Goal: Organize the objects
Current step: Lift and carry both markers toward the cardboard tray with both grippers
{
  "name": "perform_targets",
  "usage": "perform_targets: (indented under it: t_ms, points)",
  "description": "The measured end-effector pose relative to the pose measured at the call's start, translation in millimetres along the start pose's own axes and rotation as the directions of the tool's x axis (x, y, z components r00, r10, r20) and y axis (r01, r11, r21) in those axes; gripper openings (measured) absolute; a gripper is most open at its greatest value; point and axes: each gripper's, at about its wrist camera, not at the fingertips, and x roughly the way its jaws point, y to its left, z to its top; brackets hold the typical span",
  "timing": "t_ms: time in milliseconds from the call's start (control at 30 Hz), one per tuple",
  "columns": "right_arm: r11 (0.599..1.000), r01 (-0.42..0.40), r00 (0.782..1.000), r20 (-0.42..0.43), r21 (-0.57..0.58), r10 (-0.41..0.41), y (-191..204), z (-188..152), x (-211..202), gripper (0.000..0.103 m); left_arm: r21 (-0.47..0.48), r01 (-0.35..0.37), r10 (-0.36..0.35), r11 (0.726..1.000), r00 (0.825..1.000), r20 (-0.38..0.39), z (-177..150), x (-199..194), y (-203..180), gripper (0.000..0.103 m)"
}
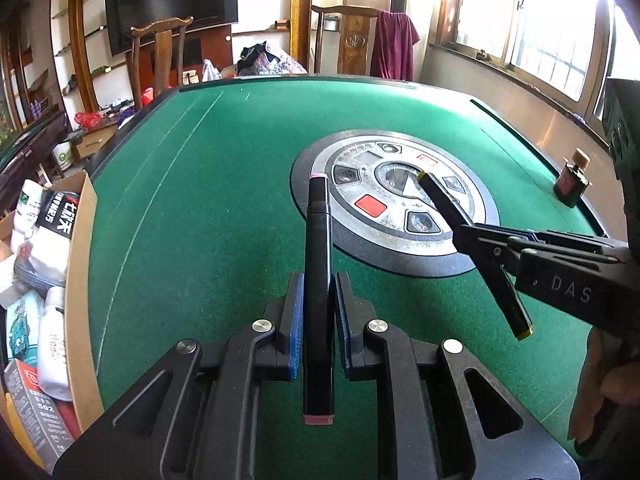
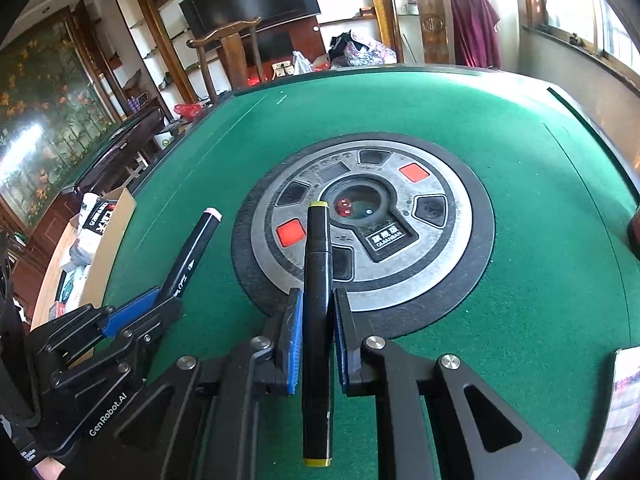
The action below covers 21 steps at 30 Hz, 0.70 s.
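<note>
My left gripper (image 1: 318,280) is shut on a black marker with pink ends (image 1: 318,248), which points away over the green table (image 1: 192,200). In the right wrist view that same left gripper (image 2: 160,300) and pink-ended marker (image 2: 192,252) show at the lower left. My right gripper (image 2: 316,298) is shut on a black marker with yellow ends (image 2: 317,272), held above the round silver control panel (image 2: 420,280). From the left wrist view the right gripper (image 1: 476,236) comes in from the right, its yellow-ended marker (image 1: 448,208) slanting across the panel (image 1: 384,240).
A cardboard box (image 1: 78,280) full of packets and bottles stands at the table's left edge, also visible as a box (image 2: 108,236) in the right wrist view. A small dark bottle (image 1: 572,180) stands near the right edge. Wooden chairs, shelves and a television lie beyond the far side.
</note>
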Motion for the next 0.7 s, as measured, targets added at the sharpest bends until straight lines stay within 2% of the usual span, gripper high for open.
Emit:
perform_targets:
  t_ms: [200, 300, 533, 700]
  points:
    - [0.999, -0.027, 1.0, 0.006, -0.018, 0.027, 8.2, -1.6, -2.0, 0.013, -0.001, -0.026, 0.026, 1.0, 0.999, 0.038, -0.7, -9.0, 1.3, 0.014]
    - [0.999, -0.041, 0.999, 0.019, -0.026, 0.042, 11.4, -1.0, -6.0, 0.013, -0.004, -0.062, 0.062, 0.998, 0.996, 0.065, -2.0, -16.0, 3.6, 0.014]
    - [0.996, -0.082, 0.996, 0.033, -0.024, 0.083, 19.8, -2.5, -12.3, 0.013, -0.003, -0.133, 0.132, 0.991, 0.98, 0.149, -12.4, -44.2, 4.9, 0.014]
    - [0.992, -0.121, 0.991, 0.054, -0.034, 0.122, 38.0, -8.2, -23.5, 0.013, -0.002, -0.153, 0.15, 0.988, 0.971, 0.186, -23.0, -64.5, 7.6, 0.014]
